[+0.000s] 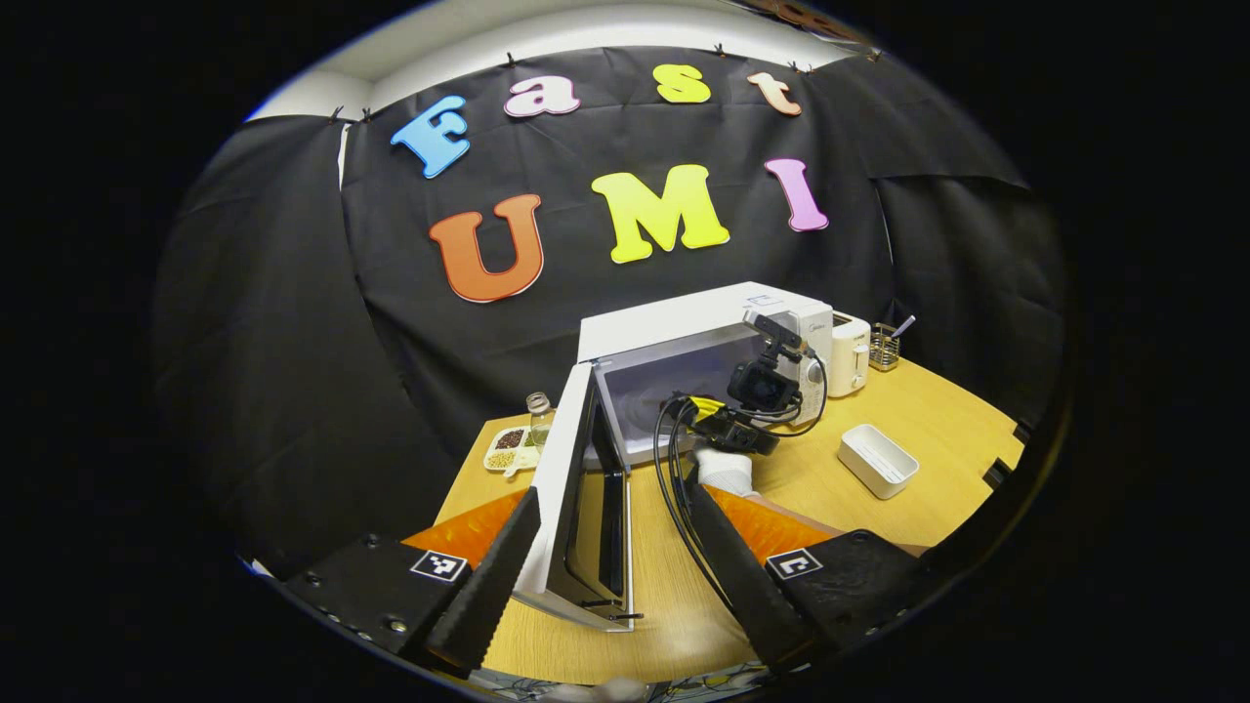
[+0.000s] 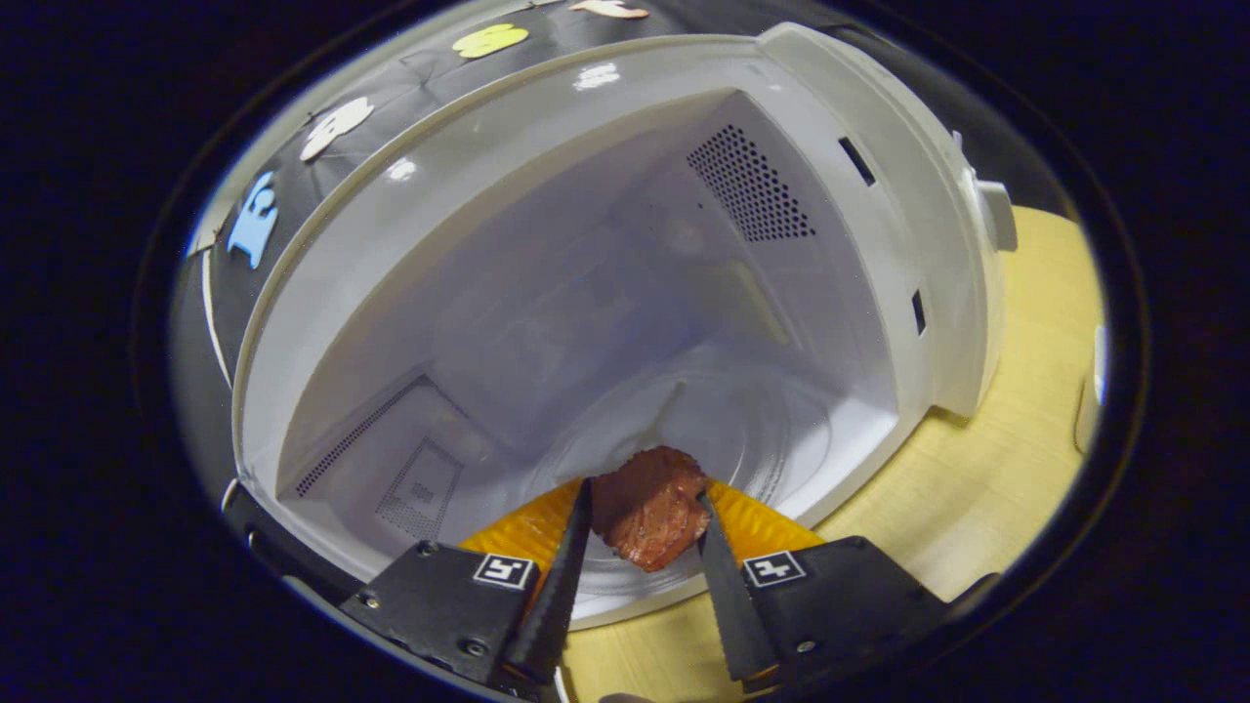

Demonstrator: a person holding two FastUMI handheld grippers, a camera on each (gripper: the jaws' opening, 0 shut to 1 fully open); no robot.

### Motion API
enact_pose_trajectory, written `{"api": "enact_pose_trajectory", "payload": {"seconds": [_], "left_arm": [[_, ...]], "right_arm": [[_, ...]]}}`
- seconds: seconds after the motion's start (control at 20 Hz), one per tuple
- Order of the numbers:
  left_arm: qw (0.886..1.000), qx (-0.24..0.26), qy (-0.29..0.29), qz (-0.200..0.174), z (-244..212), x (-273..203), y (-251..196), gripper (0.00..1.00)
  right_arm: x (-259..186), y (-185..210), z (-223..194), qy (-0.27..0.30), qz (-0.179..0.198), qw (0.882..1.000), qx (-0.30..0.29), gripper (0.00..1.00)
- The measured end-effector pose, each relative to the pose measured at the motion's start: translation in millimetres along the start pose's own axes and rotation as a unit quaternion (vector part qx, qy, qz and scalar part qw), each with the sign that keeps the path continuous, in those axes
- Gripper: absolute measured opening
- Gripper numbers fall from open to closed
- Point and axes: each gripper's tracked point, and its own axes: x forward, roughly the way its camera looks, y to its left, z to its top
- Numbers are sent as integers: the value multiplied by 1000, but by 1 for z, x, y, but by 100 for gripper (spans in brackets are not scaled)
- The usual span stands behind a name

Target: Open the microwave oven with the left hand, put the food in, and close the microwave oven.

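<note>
A white microwave oven (image 1: pixel 703 317) stands on the wooden table with its door (image 1: pixel 571 498) swung wide open toward me. My left gripper (image 1: pixel 610 532) is open, its fingers on either side of the door's edge without pressing it. In the left gripper view my right gripper (image 1: pixel 728 430), held by a white-gloved hand (image 1: pixel 725 471), reaches into the oven's mouth. In the right gripper view my right gripper (image 2: pixel 640 508) is shut on a reddish-brown piece of food (image 2: pixel 649 508), held just above the glass turntable (image 2: pixel 771 430) inside the white cavity (image 2: pixel 586 283).
A white toaster (image 1: pixel 848 353) and a wire utensil holder (image 1: pixel 885 347) stand right of the oven. A white rectangular dish (image 1: pixel 877 459) lies on the table (image 1: pixel 937 430). Left of the door are a small jar (image 1: pixel 538 415) and a divided plate of grains (image 1: pixel 508 449).
</note>
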Motion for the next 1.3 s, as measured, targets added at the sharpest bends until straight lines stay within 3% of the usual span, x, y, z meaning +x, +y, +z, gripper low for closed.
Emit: {"api": "enact_pose_trajectory", "payload": {"seconds": [0.1, 0.15, 0.2, 0.3, 0.4, 0.45, 0.5, 0.55, 0.6, 0.65, 0.9, 1.15, 1.2, 1.25, 1.3], "left_arm": [[1000, -2, 2, 3, 0, 1, 2, 95], [1000, -4, -2, 4, 3, 1, 2, 95], [1000, -4, -4, 4, 4, 1, 3, 95], [1000, -8, -4, 6, 3, 3, 3, 95], [1000, -11, -3, 5, 3, 5, 0, 95], [1000, -11, -6, 4, 6, 4, -2, 95], [1000, -9, -12, 4, 10, 4, -2, 95], [1000, -9, -15, 4, 12, 4, -2, 95], [1000, -10, -17, 3, 15, 4, -3, 95], [1000, -10, -20, 5, 15, 4, -3, 95], [999, -24, -36, 8, 24, -2, 2, 95], [997, -40, -62, 28, 31, -11, 27, 95], [996, -44, -68, 38, 33, -14, 36, 89], [995, -46, -74, 51, 33, -15, 46, 95], [994, -46, -80, 63, 34, -17, 57, 95]], "right_arm": [[-6, -1, 3, -3, 0, 1000, -14, 76], [-3, -2, 2, -2, -4, 1000, -21, 67], [-7, -4, 0, 12, -5, 999, -31, 78], [-18, -1, 2, 14, 9, 999, -31, 82], [-26, -14, 6, 2, -3, 999, -43, 85], [-33, -15, 12, 1, 0, 999, -49, 79], [-32, -13, 14, -2, 10, 999, -41, 96], [-34, -17, 14, 9, 8, 999, -43, 84], [-38, -23, 19, 12, 5, 999, -47, 86], [-45, -27, 26, 8, 5, 999, -49, 99], [-101, -37, 58, 18, 29, 995, -90, 99], [-179, -73, 124, 14, 33, 983, -181, 100], [-196, -83, 139, 14, 30, 979, -201, 89], [-211, -92, 152, 15, 25, 976, -216, 100], [-227, -100, 164, 15, 21, 974, -227, 90]]}}
